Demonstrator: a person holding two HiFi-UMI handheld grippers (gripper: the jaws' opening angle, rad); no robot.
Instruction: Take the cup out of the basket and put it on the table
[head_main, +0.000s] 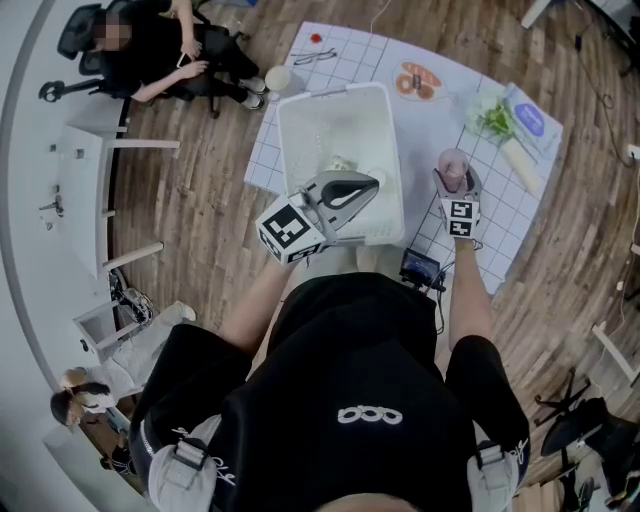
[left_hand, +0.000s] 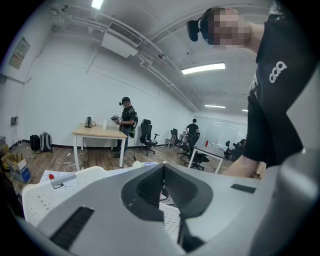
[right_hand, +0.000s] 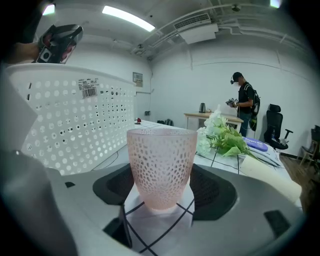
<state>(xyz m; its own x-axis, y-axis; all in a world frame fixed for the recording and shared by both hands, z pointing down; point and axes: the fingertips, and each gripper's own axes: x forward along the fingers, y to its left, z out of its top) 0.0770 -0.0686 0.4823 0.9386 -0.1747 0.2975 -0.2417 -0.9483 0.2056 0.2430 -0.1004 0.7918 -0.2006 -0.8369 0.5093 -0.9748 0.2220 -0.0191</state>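
Observation:
A pink dimpled cup (right_hand: 161, 167) stands upright between the jaws of my right gripper (right_hand: 162, 189), its base down on the checked mat (right_hand: 150, 227). The pads press its sides, so the gripper is shut on it. In the head view the cup (head_main: 454, 168) and right gripper (head_main: 456, 182) are just right of the white perforated basket (head_main: 300, 130). My left gripper (head_main: 366, 186) is shut, with its tips at the basket's near rim. From the left gripper view its closed jaws (left_hand: 164, 167) hang over the basket (left_hand: 40, 200). Whether they pinch the rim I cannot tell.
The basket wall (right_hand: 75, 120) rises close on the cup's left. White flowers with green leaves (head_main: 490, 118), a blue packet (head_main: 530, 122) and a white roll (head_main: 520, 165) lie at the mat's right. A plate of food (head_main: 418, 82) sits at the back. A seated person (head_main: 170, 60) is far left.

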